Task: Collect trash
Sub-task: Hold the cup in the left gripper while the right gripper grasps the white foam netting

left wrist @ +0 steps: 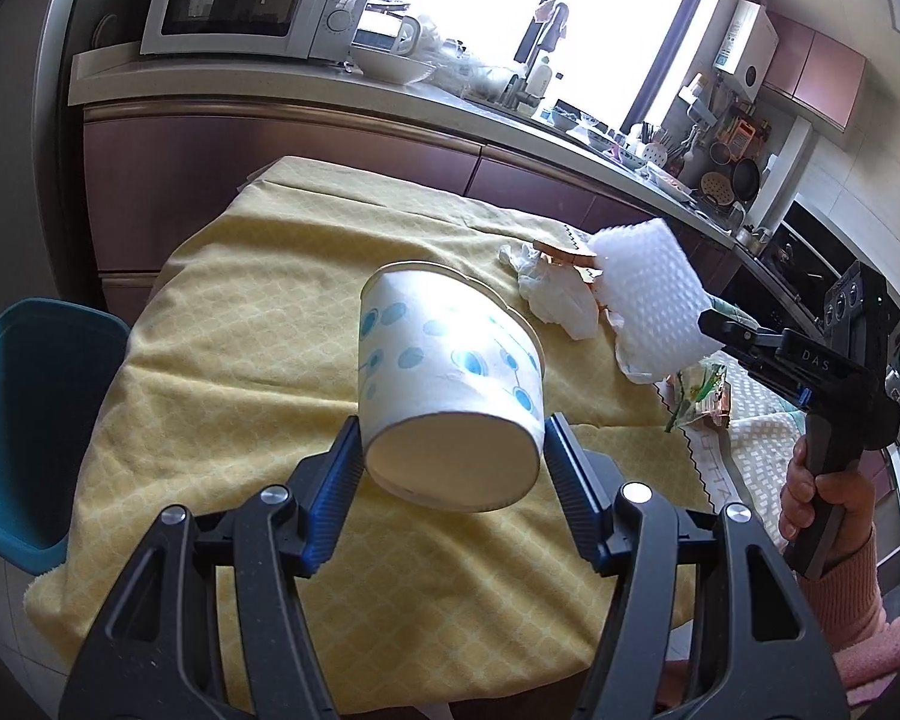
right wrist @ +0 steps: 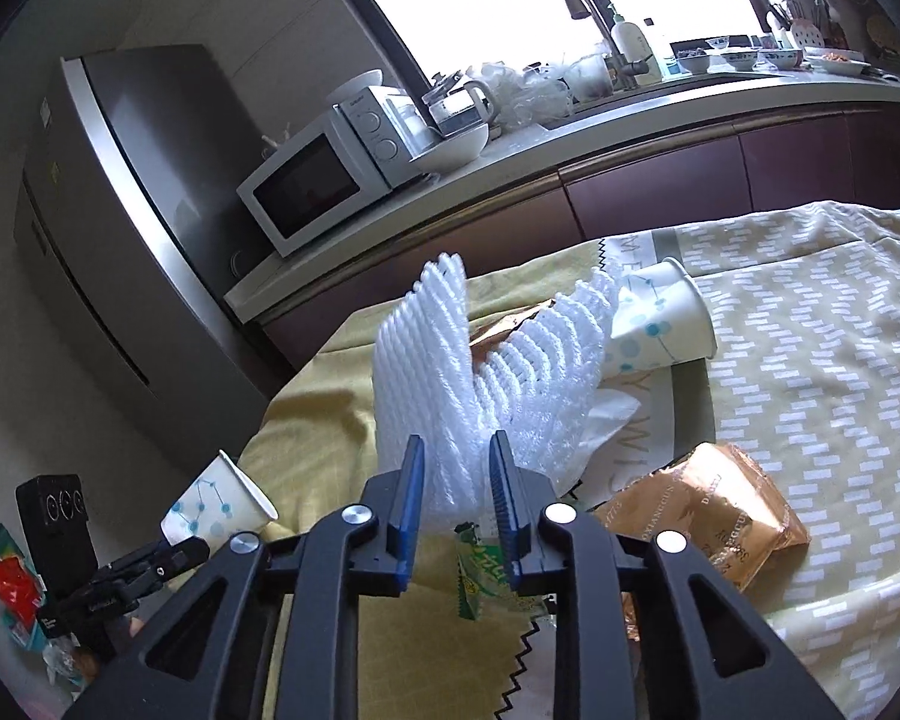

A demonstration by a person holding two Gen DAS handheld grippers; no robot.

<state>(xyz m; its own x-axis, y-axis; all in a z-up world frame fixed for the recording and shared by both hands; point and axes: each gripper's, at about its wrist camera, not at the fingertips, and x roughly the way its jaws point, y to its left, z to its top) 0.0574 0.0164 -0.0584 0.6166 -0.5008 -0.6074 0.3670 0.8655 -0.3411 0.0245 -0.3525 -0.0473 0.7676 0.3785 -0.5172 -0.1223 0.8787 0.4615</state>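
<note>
My left gripper (left wrist: 453,450) is shut on a white paper cup with blue dots (left wrist: 450,378), held on its side above the yellow tablecloth (left wrist: 240,312). My right gripper (right wrist: 456,480) is shut on a white foam net sleeve (right wrist: 486,372), lifted above the table; it also shows in the left wrist view (left wrist: 648,300). A second dotted paper cup (right wrist: 660,324) lies on its side on the table. A crumpled white tissue (left wrist: 558,294), a gold foil bag (right wrist: 708,516) and a green wrapper (right wrist: 486,570) lie on the table.
A blue bin (left wrist: 24,408) stands left of the table. The kitchen counter (left wrist: 270,90) with a microwave (left wrist: 252,0) runs behind. A fridge (right wrist: 120,210) stands at the left. Red and green wrappers (right wrist: 6,588) lie low at the left.
</note>
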